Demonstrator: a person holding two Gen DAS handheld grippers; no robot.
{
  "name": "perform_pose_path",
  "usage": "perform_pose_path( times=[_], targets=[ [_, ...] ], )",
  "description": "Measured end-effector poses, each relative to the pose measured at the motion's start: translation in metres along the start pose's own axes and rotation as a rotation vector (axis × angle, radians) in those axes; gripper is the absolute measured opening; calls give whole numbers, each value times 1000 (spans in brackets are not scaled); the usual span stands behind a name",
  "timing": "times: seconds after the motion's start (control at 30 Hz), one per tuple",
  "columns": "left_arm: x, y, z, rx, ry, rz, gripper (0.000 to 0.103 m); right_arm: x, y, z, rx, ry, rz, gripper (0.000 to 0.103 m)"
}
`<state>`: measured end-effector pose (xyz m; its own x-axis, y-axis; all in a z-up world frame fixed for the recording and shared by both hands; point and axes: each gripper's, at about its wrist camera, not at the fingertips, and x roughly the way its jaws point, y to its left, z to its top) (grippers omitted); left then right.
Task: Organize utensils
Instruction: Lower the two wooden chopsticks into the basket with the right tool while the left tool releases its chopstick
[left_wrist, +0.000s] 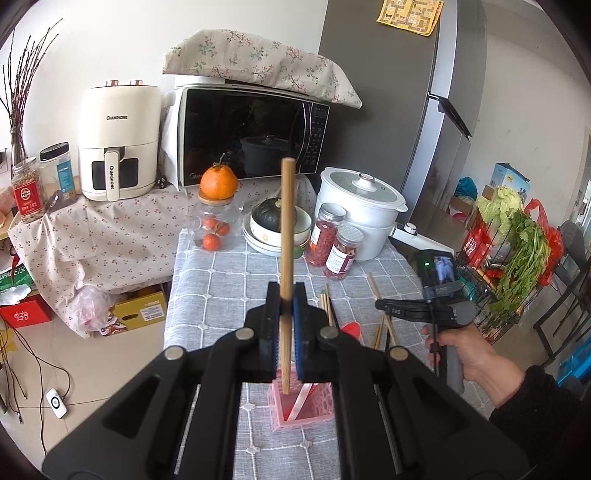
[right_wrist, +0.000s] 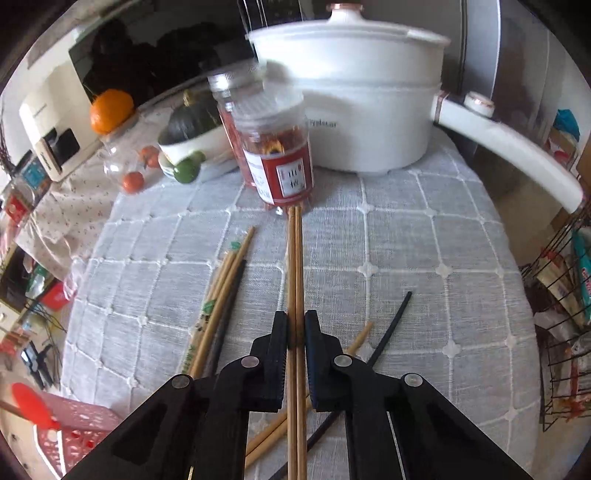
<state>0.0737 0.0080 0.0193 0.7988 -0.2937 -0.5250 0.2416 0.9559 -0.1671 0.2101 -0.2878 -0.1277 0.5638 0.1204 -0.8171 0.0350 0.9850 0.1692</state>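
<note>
My left gripper (left_wrist: 286, 295) is shut on a wooden chopstick (left_wrist: 287, 229) held upright, its lower end over the pink utensil basket (left_wrist: 301, 410), which holds a red and white utensil. My right gripper (right_wrist: 295, 325) is around a pair of wooden chopsticks (right_wrist: 294, 266) lying on the grey tablecloth (right_wrist: 406, 258); its jaws stand narrowly apart on either side of them, tips low at the cloth. More chopsticks (right_wrist: 221, 295) and a black one (right_wrist: 391, 325) lie loose beside it. The basket (right_wrist: 74, 428) with a red spoon (right_wrist: 29, 406) shows at lower left in the right wrist view.
Two red-filled jars (right_wrist: 277, 147), a white electric pot (right_wrist: 354, 96), stacked bowls with a green squash (left_wrist: 275, 218) and a glass jar topped by an orange (left_wrist: 218, 206) stand at the table's back. Microwave (left_wrist: 251, 133) and air fryer (left_wrist: 118, 147) behind. A wire rack with greens (left_wrist: 509, 251) stands right.
</note>
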Motion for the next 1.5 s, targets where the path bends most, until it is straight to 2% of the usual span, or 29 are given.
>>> perform_pose_path(
  times=[0.2, 0.3, 0.43, 0.67, 0.73, 0.77, 0.8, 0.87, 0.9, 1.1, 1.27, 1.5],
  targets=[
    [5, -1, -3, 7, 10, 20, 7, -88, 6, -15, 18, -197, 68, 9],
    [8, -2, -4, 11, 12, 26, 7, -118, 14, -23, 16, -265, 103, 9],
    [16, -3, -7, 20, 29, 22, 7, -148, 30, -23, 17, -348, 141, 9],
    [55, -4, -22, 48, 143, -5, 7, -184, 53, -30, 45, -485, 240, 9],
    [64, -1, -25, 36, 161, -18, 13, -188, 63, -33, 37, -509, 261, 9],
    [66, -1, -25, 25, 168, -32, 25, -188, 68, -33, 31, -522, 265, 9],
    [67, 1, -25, 10, 171, -39, 44, -189, 72, -34, 25, -534, 269, 9],
    [63, 3, -24, -18, 156, -41, 60, -190, 80, -35, 22, -551, 281, 9],
    [60, 5, -23, -28, 150, -41, 64, -190, 83, -35, 25, -558, 289, 9],
    [52, 21, -21, -73, 184, 28, 78, -179, 103, -34, 62, -586, 303, 10],
    [54, 36, -29, -95, 243, 88, 80, -164, 126, -39, 90, -630, 281, 10],
    [53, 49, -34, -87, 258, 150, 83, -142, 144, -49, 95, -704, 170, 10]
  ],
)
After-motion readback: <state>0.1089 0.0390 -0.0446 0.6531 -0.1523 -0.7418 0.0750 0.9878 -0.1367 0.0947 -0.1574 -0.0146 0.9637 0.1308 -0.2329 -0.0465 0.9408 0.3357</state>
